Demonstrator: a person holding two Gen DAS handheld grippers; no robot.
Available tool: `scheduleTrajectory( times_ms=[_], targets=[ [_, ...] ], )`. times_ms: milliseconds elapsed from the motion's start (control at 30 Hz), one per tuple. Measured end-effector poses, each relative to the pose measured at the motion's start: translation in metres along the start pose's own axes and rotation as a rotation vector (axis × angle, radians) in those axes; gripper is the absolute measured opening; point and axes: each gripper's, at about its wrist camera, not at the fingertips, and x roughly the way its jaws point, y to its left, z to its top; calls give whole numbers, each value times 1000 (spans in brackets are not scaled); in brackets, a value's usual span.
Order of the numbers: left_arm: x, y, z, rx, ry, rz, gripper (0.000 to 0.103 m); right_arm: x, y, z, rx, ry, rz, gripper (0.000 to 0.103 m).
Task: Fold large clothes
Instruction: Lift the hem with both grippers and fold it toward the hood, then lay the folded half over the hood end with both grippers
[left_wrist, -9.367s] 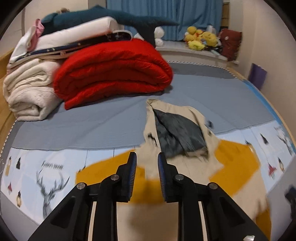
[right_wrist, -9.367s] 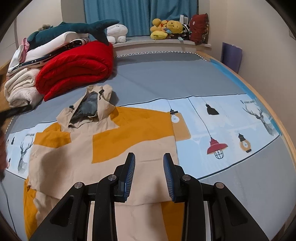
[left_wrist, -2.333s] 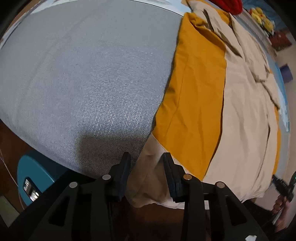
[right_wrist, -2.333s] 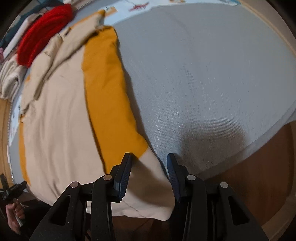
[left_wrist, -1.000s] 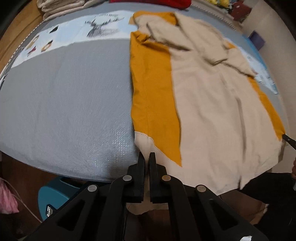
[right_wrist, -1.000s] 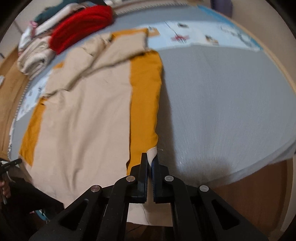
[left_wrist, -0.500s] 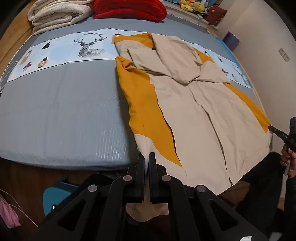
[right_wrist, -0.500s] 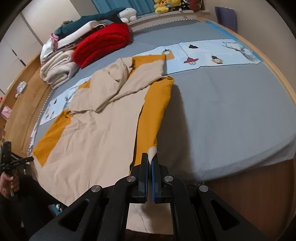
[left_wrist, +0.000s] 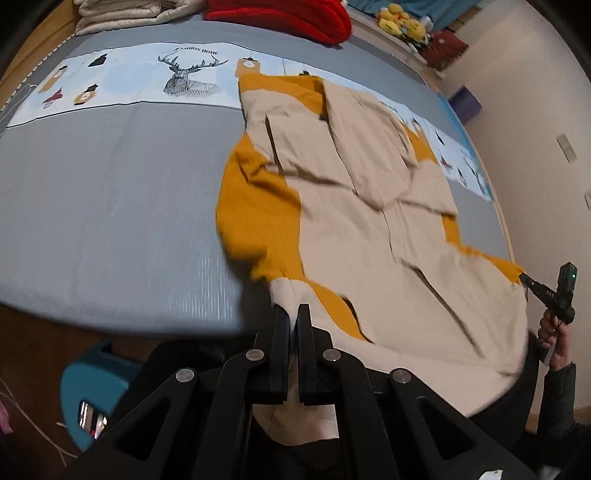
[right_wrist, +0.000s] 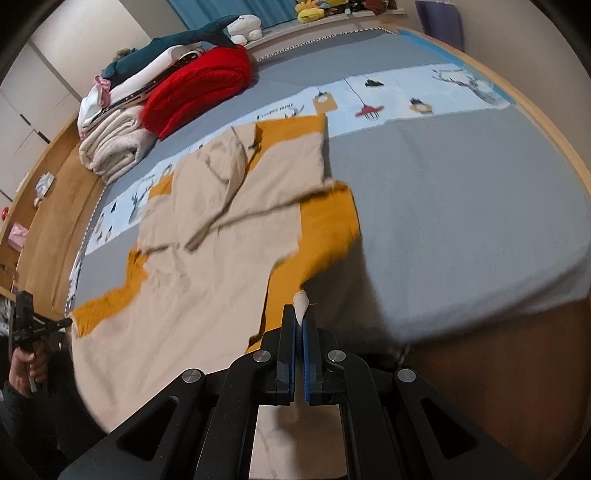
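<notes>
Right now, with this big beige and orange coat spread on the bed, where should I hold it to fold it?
Hold the coat by its two hem corners, coming from the foot of the bed. The hem hangs off that edge, and the left gripper and right gripper are already shut there.

Right tongs (right_wrist: 299, 314) sit low centre, jaws pressed together on a beige corner of the coat (right_wrist: 207, 258); a small tuft of fabric sticks up just above the tips. Coat is beige w/ mustard panels, spread over the grey bed (right_wrist: 461, 206) from centre out to 8 o'clock, top part folded over itself, hem lifted off the mattress near the tongs. Light-blue printed strip (right_wrist: 406, 96) crosses the bed at 1 o'clock. Red blanket (right_wrist: 199, 88) at 11 o'clock, just beside cream folded blankets (right_wrist: 110, 147); dark teal plush shark (right_wrist: 173, 48) on top of the pile. At 9 o'clock, a hand (right_wrist: 26, 365) holds the other tongs (right_wrist: 68, 322), pinching the coat's far mustard corner.
</notes>
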Motion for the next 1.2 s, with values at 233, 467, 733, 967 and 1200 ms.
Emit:
scheduleTrajectory(
  times_ms=[233,467,733,967,1200],
  targets=[
    [65,13,104,-81,-53,-26,2,78,4,114,37,-30,26,3],
    [126,67,183,-282,-88,-72,2,176,-16,195,102,-4,-32,3],
    [159,78,208,-325,-12,-45,4,247,-33,222,173,66,-71,4],
    [132,84,210,-309,-26,-60,25,220,-50,242,240,-21,-103,12],
    [103,93,191,-333,-131,-49,41,204,-37,223,155,-54,-70,14]
  ],
)
